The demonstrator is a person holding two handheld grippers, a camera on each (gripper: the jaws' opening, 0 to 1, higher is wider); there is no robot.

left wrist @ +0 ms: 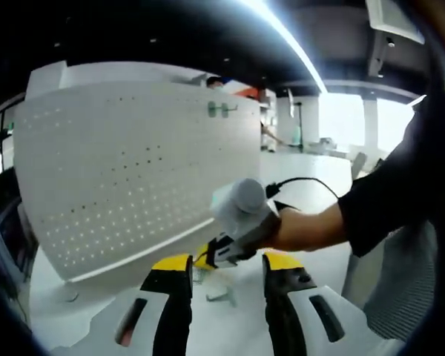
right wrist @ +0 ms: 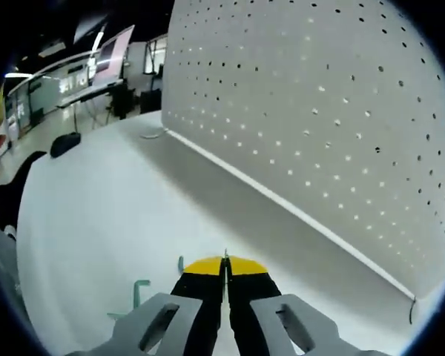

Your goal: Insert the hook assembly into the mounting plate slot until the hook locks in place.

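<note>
White perforated mounting plate [left wrist: 133, 170] stands upright on a white table [left wrist: 52, 311], seen obliquely in left gripper view; a pale-green hook [left wrist: 221, 109] hangs near its top edge, w/ a person's head partly visible behind that edge. Left gripper [left wrist: 228, 267] — yellow-tipped black jaws apart, nothing between them — points toward the plate's lower edge. Right gripper [left wrist: 222, 252] enters from the right in that view, held by a person's hand & bare forearm below a dark sleeve, low over the table; a second hook [left wrist: 221, 297], small & grey-green, lies on the table between the left jaws. In right gripper view the right gripper [right wrist: 225, 261] shows its jaws closed tip to tip; whether anything thin is pinched there cannot be told. Pale-green hooks [right wrist: 139, 291] lie on the table just left of those jaws — plate [right wrist: 319, 111] rising at right.
</note>
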